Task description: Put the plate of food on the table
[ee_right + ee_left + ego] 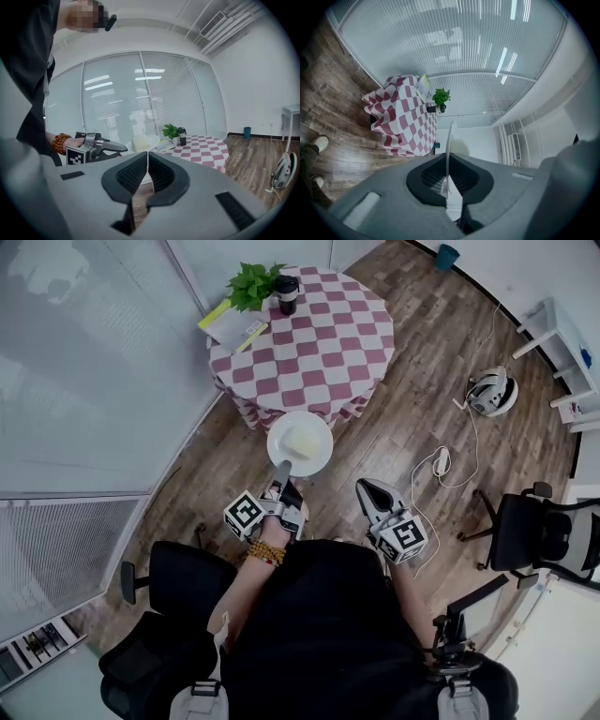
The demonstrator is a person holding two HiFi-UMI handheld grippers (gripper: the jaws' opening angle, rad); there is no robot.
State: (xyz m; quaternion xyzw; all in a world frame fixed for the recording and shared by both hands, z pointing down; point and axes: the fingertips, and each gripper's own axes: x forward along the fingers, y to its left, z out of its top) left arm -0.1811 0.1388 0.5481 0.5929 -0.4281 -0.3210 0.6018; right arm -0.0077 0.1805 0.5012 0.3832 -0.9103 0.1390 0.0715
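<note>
**A:** The left gripper [280,470] has its jaws clamped on the near rim of the white plate [321,460]. The plate juts out flat beyond the tips, up off the wooden floor [422,381].

**B:** The left gripper view backs that up. The rim shows edge-on as a thin white line, pinched between the dark pads.

**A:** And the food [302,439]? It's a pale yellow block near the middle of the plate, just ahead of those tips.

**B:** Where's the table [323,343]?

**A:** Straight ahead of the left gripper, just past the plate's far edge. It's round, with a red-and-white checked cloth hanging down its sides. The plate isn't resting on it. It's in the air at the table's near side.

**B:** What's on the tabletop?

**A:** Everything sits at the end farthest from the gripper. There's a leafy green plant [251,282], a dark tumbler [286,294] just beside it, and a notebook [230,324] with a yellow edge. The stretch of cloth nearest the plate is bare.

**B:** And the right gripper [366,488]?

**A:** It's alongside the left one and apart from the plate, pointing the same way. Its jaws are pressed together with nothing between them.

**B:** From its own view, the left gripper and the plate lie off to its left. The table is farther ahead.
</note>
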